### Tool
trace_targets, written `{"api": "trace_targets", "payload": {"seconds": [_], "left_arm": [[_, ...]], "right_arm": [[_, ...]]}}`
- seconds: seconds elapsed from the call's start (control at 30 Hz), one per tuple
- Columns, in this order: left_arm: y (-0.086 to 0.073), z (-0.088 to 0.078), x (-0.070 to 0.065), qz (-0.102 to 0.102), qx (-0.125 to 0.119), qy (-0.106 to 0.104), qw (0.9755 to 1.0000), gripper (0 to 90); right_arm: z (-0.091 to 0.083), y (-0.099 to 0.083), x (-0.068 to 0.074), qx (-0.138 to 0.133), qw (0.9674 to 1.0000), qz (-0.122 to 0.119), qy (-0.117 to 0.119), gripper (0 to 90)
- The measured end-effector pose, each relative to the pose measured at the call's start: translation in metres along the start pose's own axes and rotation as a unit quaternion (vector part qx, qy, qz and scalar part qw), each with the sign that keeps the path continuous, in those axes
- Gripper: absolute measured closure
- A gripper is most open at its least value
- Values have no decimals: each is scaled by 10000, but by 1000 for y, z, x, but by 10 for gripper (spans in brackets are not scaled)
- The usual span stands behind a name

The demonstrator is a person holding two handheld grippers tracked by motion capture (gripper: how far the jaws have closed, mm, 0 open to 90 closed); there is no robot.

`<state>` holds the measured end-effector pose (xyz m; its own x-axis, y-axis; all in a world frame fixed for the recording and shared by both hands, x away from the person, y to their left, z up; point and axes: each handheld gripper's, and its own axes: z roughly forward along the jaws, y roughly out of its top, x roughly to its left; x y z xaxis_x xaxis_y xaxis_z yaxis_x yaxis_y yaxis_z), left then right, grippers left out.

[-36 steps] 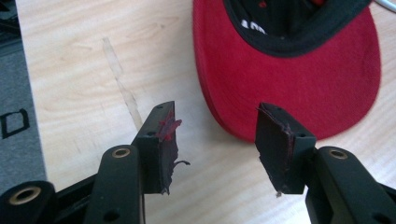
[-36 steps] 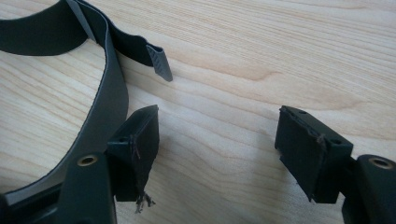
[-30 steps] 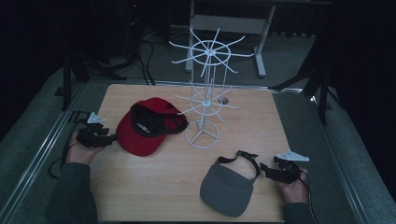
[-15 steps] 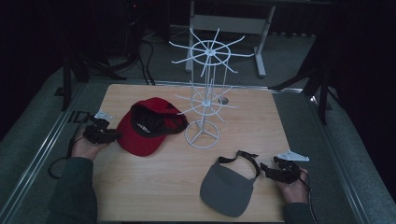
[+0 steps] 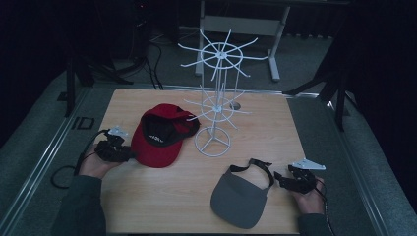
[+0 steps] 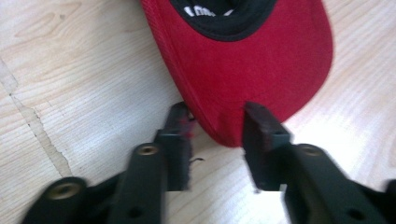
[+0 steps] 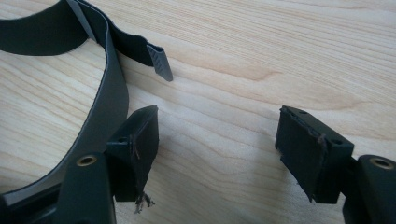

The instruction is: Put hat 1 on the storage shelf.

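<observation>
A red cap (image 5: 162,137) with a black lining lies upside down on the left of the wooden table (image 5: 265,123). My left gripper (image 5: 130,155) is at the cap's brim. In the left gripper view the brim's rounded edge (image 6: 252,60) lies between the jaws of this gripper (image 6: 215,109), which have just been opening and do not clamp it. A grey visor (image 5: 241,196) lies at the front right. My right gripper (image 5: 279,177) stands open just right of its strap. In the right gripper view the strap (image 7: 107,70) curves past the left jaw of that gripper (image 7: 217,119), with bare wood between the jaws.
A white wire display rack (image 5: 216,103) with spokes at two levels stands on a ring base in the middle of the table. A hole (image 5: 235,105) shows in the tabletop behind it. Dark stands and cables surround the table.
My left hand has moved right, bringing its gripper up to the red cap's brim. The right hand and the visor have stayed where they were.
</observation>
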<state>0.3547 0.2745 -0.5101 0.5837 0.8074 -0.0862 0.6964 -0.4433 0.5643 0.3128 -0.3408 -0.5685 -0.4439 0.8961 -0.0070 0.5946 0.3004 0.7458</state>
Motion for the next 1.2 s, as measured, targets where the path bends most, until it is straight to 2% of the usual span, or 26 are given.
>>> {"api": "trace_targets", "payload": {"seconds": [0.03,0.13,0.2,0.33,0.4,0.47,0.5,0.57,0.67,0.87,0.97,1.07,1.13,1.2], "left_arm": [[1,3,1,-31,8,-85,10000,589],[6,10,2,38,105,-244,9996,568],[9,16,3,84,215,-276,9994,557],[16,25,6,120,356,-473,9982,550],[17,30,7,82,448,-537,9975,551],[16,34,6,141,542,-563,9968,577],[16,34,6,114,551,-574,9968,578],[15,36,10,-100,618,-643,9960,587],[12,34,11,-145,473,-807,9955,651],[3,24,7,-52,189,-885,9959,752],[-3,20,3,-29,-56,-889,9960,789],[-7,13,-1,38,-308,-828,9961,839],[-9,9,-3,148,-432,-692,9966,856],[-11,5,-4,122,-595,-522,9968,858]], "right_arm": [[0,0,0,0,10000,-1,0,301],[0,0,0,0,10000,-4,1,300],[0,0,0,1,10000,-3,3,300],[0,0,0,2,10000,-3,5,298],[0,0,0,3,10000,-3,6,298],[0,0,0,2,10000,-6,7,298],[0,0,0,2,10000,-4,7,297],[0,0,0,2,10000,-5,8,297],[0,0,0,2,10000,-7,8,297],[0,0,0,2,10000,-8,11,295],[0,0,0,4,10000,-10,12,295],[0,0,0,3,10000,-7,11,295],[0,0,0,3,10000,-8,11,295],[0,0,0,3,10000,-8,11,295]]}}
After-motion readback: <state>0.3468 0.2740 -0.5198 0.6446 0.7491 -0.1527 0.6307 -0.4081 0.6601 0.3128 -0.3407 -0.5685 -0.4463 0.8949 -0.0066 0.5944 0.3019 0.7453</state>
